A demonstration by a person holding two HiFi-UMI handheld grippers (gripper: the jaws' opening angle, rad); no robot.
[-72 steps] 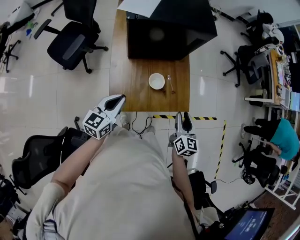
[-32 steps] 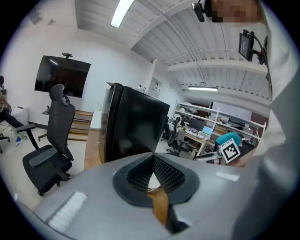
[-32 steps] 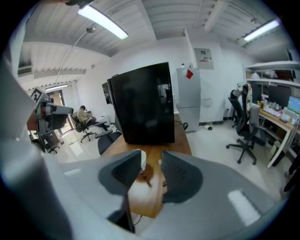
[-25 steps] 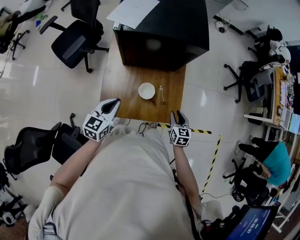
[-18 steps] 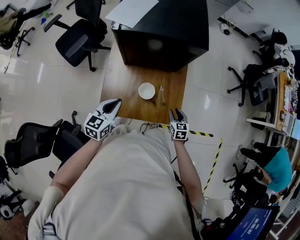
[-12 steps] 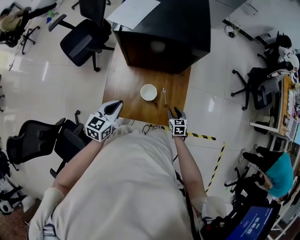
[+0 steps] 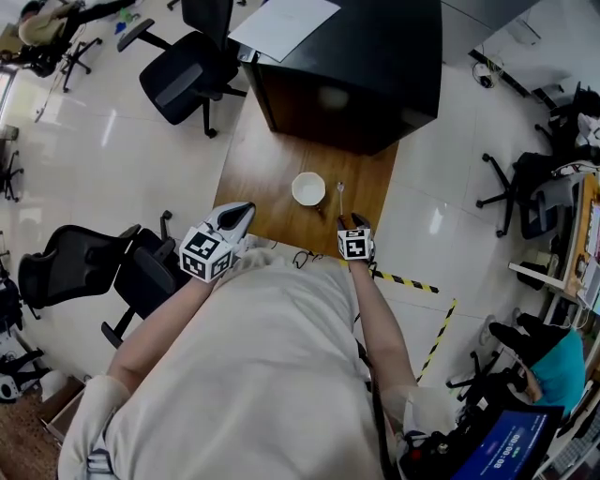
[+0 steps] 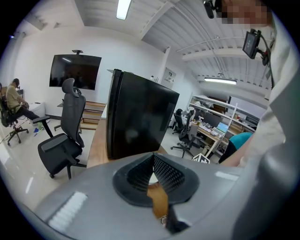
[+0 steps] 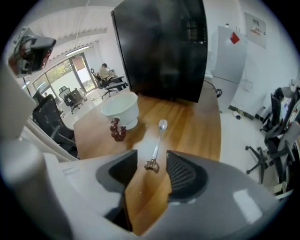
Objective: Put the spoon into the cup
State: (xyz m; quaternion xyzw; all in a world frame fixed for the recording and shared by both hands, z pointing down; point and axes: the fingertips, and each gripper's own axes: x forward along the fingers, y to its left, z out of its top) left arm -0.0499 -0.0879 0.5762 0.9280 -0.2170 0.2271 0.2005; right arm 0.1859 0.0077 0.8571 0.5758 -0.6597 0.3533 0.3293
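A white cup (image 7: 308, 188) stands on the wooden table (image 7: 262, 159), and a metal spoon (image 7: 341, 197) lies just to its right. In the right gripper view the spoon (image 9: 157, 140) points away from me, beside the cup (image 9: 121, 108). My right gripper (image 9: 151, 162) hangs low over the table with its jaws opening. The spoon's brown handle end lies between the fingertips, and the pads are not touching it. In the head view the right gripper (image 7: 353, 222) sits at the table's near edge. My left gripper (image 7: 246, 207) hovers at the near left edge, shut and empty (image 8: 153, 157).
A big black cabinet (image 7: 356, 75) fills the table's far end, with a sheet of paper (image 7: 281, 17) on top. A dark knobbly piece (image 9: 117, 130) sits against the cup's near side. Office chairs (image 7: 187, 75) stand to the left, and yellow-black tape (image 7: 403, 278) marks the floor.
My right gripper has moved forward and down to the spoon's handle end at the table's near edge. My left gripper has stayed in place.
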